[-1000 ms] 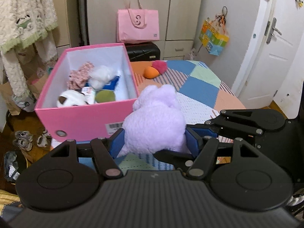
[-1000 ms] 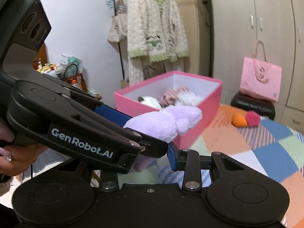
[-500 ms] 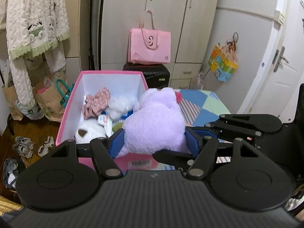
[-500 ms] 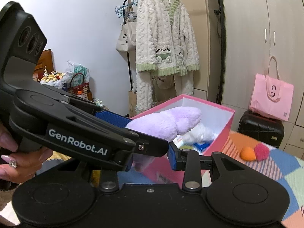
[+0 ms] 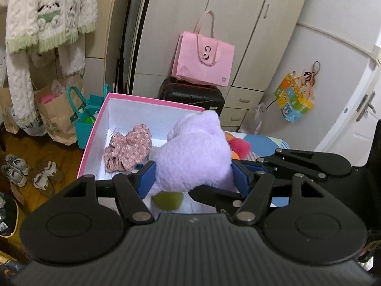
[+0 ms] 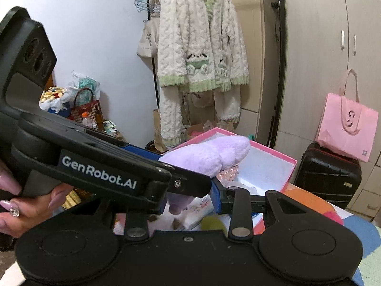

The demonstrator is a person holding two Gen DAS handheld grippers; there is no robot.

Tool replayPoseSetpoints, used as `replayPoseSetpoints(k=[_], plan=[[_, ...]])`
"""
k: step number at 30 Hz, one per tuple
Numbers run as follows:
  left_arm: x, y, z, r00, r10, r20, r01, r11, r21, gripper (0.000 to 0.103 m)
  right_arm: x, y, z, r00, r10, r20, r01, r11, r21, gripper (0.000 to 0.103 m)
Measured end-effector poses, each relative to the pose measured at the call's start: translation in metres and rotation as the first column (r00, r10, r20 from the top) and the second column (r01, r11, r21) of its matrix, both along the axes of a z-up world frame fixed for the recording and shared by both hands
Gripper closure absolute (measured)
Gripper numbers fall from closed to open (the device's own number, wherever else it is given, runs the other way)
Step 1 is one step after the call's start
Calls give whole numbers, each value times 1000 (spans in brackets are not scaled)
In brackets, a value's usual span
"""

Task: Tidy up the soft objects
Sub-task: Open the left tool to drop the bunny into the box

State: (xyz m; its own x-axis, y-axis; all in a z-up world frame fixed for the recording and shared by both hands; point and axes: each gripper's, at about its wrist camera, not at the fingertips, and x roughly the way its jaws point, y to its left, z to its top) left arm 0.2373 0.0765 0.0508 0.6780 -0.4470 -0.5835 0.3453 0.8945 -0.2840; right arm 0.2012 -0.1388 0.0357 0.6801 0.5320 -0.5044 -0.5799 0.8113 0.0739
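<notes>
A fluffy purple plush toy [image 5: 195, 152] hangs over the open pink box [image 5: 152, 101]. My left gripper [image 5: 193, 178] is shut on its body, blue pads pressed into both sides. My right gripper [image 6: 190, 202] reaches in from the right and is shut on a small limb of the plush [image 6: 178, 205]; the left gripper's finger [image 6: 100, 176] hides its own left finger. A floral fabric piece [image 5: 128, 147] and a green ball [image 5: 167, 200] lie in the box. On the patchwork bedspread [image 5: 269, 143] past the plush sit an orange and a red pom-pom [image 5: 240, 145].
Behind the box stands a black suitcase [image 5: 193, 95] with a pink tote bag [image 5: 204, 64] on top, against the wardrobe. Paper bags and a teal bag [image 5: 81, 116] crowd the floor at the left, beside shoes [image 5: 28, 169]. A fluffy cardigan [image 6: 202, 47] hangs on a rack.
Both grippers have carried the plush forward and slightly up, from in front of the box's near wall to above its inside. Both grips stay the same.
</notes>
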Motion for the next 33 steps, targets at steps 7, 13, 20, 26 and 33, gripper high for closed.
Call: replayPoseSetpoints(k=[7, 13, 20, 26, 33], plan=[[59, 7, -31, 997, 39, -60, -40, 999, -5, 37, 61, 8, -29, 997, 38, -63, -38, 999, -7, 61], [96, 10, -57, 985, 73, -154, -71, 997, 21, 37, 102, 25, -48, 986, 71, -154, -87, 992, -93, 62], [96, 6, -59, 986, 65, -156, -61, 998, 32, 35, 101, 39, -55, 991, -53, -122, 18, 962, -271, 57], [72, 20, -45, 993, 46, -108, -49, 998, -30, 34, 73, 31, -46, 995, -72, -68, 52, 964, -260, 44], [30, 20, -22, 999, 48, 0, -48, 995, 83, 33, 36, 19, -28, 998, -24, -55, 11, 974, -228, 41]])
